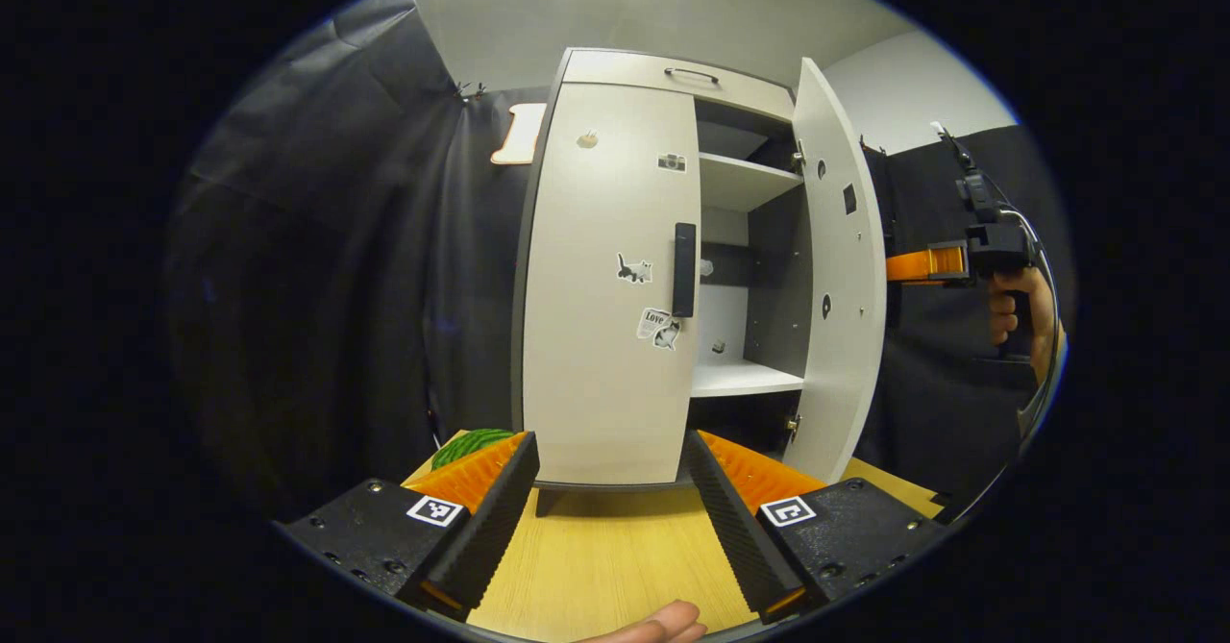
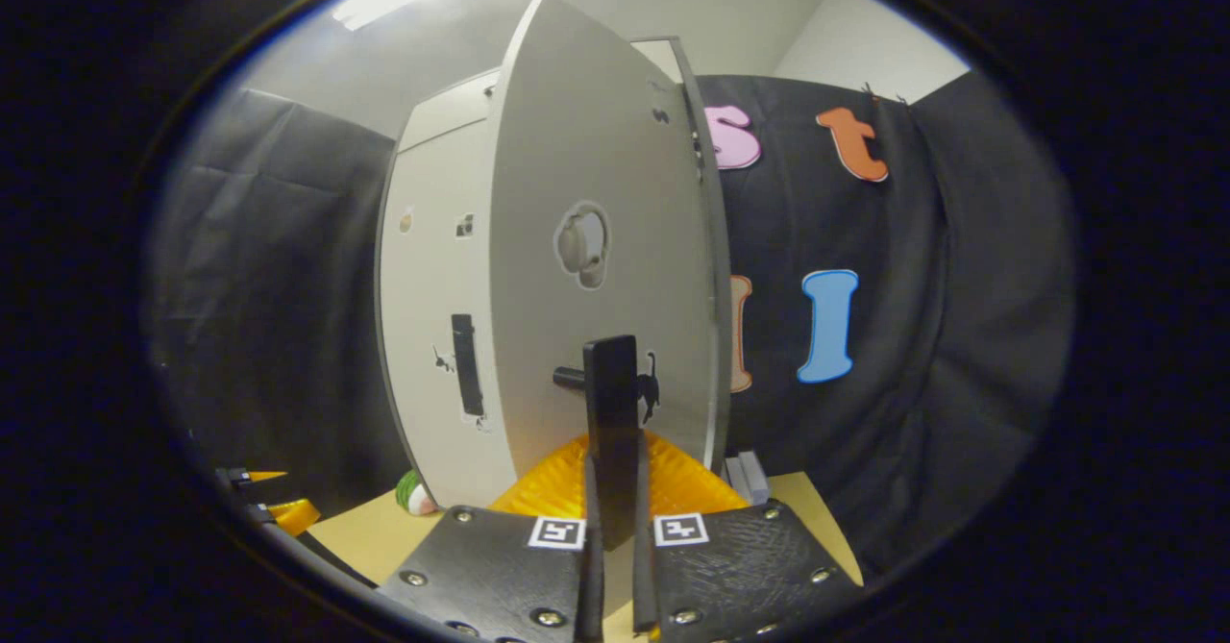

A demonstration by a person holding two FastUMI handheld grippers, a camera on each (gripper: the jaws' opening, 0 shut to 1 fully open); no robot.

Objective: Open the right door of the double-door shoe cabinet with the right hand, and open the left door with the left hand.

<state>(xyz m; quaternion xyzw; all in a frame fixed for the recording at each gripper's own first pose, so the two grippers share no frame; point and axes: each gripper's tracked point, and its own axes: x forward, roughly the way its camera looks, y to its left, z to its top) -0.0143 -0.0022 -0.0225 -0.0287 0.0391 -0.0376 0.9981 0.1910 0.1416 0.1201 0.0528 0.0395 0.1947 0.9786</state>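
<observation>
Shoe cabinet, white, double-door (image 1: 615, 278), on the light wooden worktop (image 1: 615, 566): right door (image 1: 838, 278) open, bare white shelves (image 1: 745, 182) inside.
Left door (image 1: 605, 287) closed; right gripper (image 2: 613, 547) clamped on the right door's black bar handle (image 2: 613, 422); left gripper (image 1: 610, 518) spread apart.

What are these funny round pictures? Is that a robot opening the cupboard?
No robot: a person holds a two-finger grabbing tool in each hand, with a camera on each. In the left gripper view, the open left gripper faces the white shoe cabinet's closed left door and its black handle, above a light wooden table. The right door stands open. In the right gripper view, the right gripper is closed on that door's black handle.
</observation>
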